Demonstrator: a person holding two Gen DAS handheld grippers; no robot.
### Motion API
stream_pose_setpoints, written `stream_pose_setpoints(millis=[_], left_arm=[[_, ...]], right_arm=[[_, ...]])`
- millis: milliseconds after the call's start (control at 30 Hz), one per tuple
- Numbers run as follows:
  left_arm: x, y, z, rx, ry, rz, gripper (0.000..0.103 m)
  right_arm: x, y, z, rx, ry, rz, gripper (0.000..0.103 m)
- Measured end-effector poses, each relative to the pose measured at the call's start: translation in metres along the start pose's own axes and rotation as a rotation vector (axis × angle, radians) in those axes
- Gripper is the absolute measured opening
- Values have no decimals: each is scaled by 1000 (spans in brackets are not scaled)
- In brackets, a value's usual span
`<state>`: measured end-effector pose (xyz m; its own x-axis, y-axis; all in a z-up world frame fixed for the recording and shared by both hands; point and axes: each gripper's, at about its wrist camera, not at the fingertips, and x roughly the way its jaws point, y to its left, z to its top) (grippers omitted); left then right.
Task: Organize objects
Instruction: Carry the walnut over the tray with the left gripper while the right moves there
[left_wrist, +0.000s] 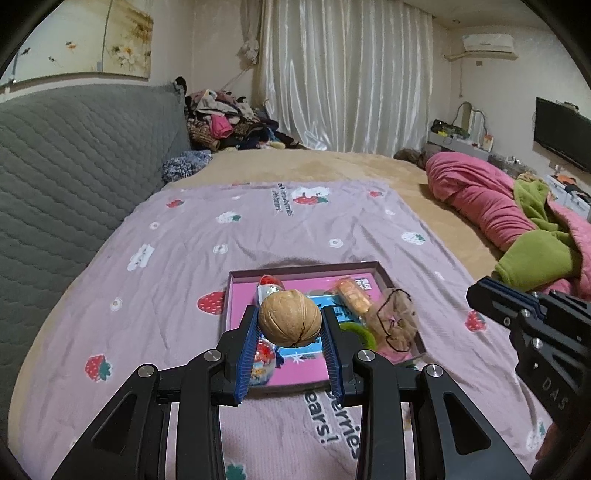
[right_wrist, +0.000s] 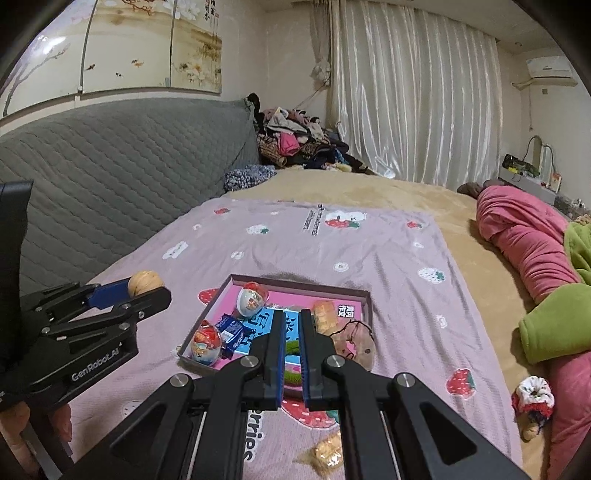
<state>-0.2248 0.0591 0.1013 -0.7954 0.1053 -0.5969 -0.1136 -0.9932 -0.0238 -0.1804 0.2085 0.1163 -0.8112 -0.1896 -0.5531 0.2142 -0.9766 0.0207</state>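
A lilac strawberry-print blanket (left_wrist: 258, 229) is being used as the work surface on the bed, with a grey quilted headboard (left_wrist: 74, 155) at 9 o'clock and a pink quilt (left_wrist: 476, 195) at 2 o'clock.

At the centre of the blanket, a shallow tray (right_wrist: 364, 295) with a pink floor is being filled. Judged by its contents, the task is well advanced: two foil-wrapped chocolate eggs (right_wrist: 251, 300), a blue wrapped sweet (right_wrist: 231, 330), an orange snack packet (right_wrist: 323, 314), a green item and a beige net pouch (right_wrist: 354, 341) at the 4 o'clock rim are already lying in it.

A walnut (left_wrist: 290, 317) is being held by the left gripper (left_wrist: 290, 332), clamped between the blue pads at its widest part and carried above the 7 o'clock side of the tray. It is not yet set down.

The right gripper (right_wrist: 291, 332) is being kept narrowed to a slim gap, with nothing between its fingers.

Work remaining, as judged from the layout: the walnut is to be placed, and two items are lying outside the tray.

Only the right wrist view is showing those two items: a clear snack packet (right_wrist: 327, 456) at 6 o'clock on the blanket and a small fabric bundle (right_wrist: 532, 400) at 4 o'clock beside the quilt. Only the left wrist view is showing the walnut's seam and the pad contact directly.
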Motion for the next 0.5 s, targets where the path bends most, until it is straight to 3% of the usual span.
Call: stream_pose_setpoints(millis=[500], left_arm=[[119, -13, -10, 2, 78, 5, 34]], right_arm=[[102, -23, -18, 12, 92, 10, 7]])
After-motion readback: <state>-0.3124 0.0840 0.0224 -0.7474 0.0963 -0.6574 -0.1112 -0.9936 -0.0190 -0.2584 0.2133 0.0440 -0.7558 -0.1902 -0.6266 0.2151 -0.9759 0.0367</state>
